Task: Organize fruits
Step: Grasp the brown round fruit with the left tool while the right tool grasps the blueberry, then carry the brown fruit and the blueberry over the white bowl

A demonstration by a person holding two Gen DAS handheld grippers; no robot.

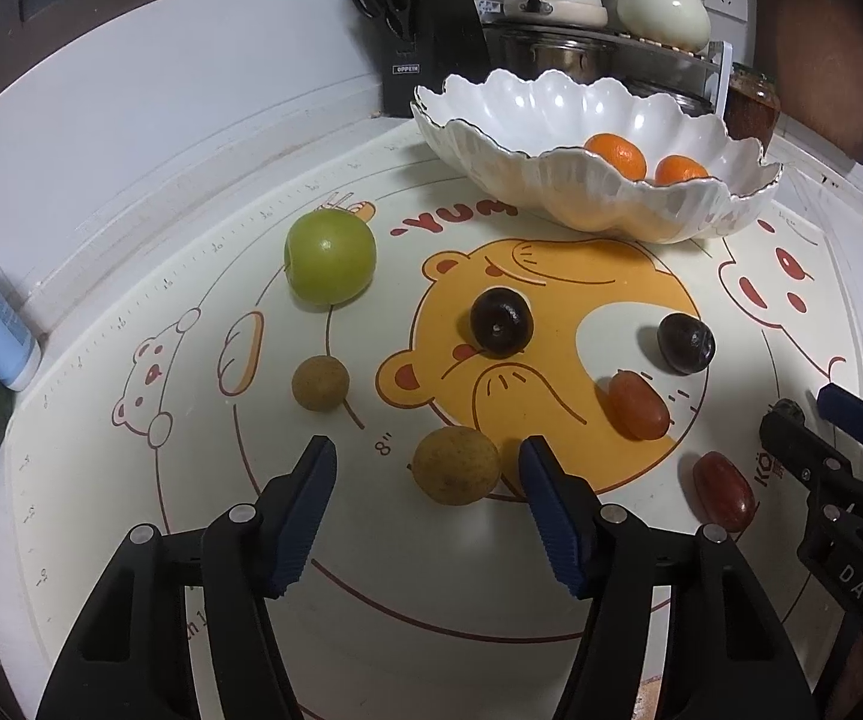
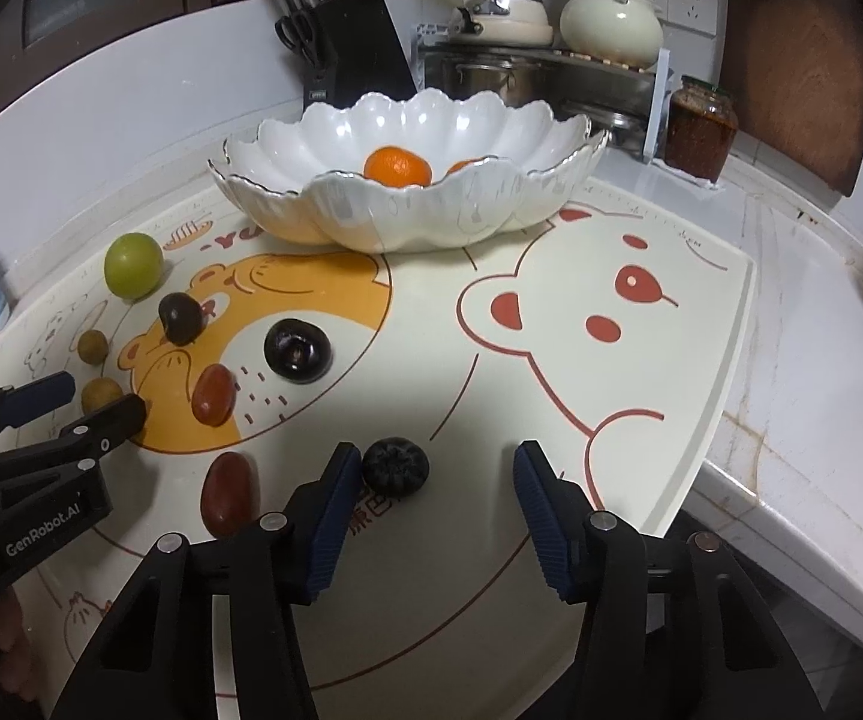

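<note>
Fruit lined up between both claws, bowl waiting behind

Fruit lies scattered over the cartoon bear mat (image 1: 491, 618), loose and well apart, probably so each piece can be taken singly. At the far left sits a green apple-like fruit (image 1: 330, 256), with a small tan round fruit (image 1: 320, 383) nearer. The left gripper (image 1: 428, 468) points steeply down, its jaws apart with a larger tan fruit (image 1: 456, 465) between them: the right pad is just beside the fruit, the left pad stands clear, so nothing is clamped yet. Further right lie two dark plums (image 1: 501, 322) (image 1: 685, 342) and two reddish oblong fruits (image 1: 637, 406) (image 1: 724, 491). The right gripper (image 2: 428, 471) is likewise parted around a dark wrinkled fruit (image 2: 396, 465), which sits close against its left pad, the right pad well off. Each claw seems set to straddle its own fruit for a squeeze. Behind, the white scalloped bowl (image 2: 287, 171) holds two oranges (image 2: 397, 167), evidently the destination.
</note>
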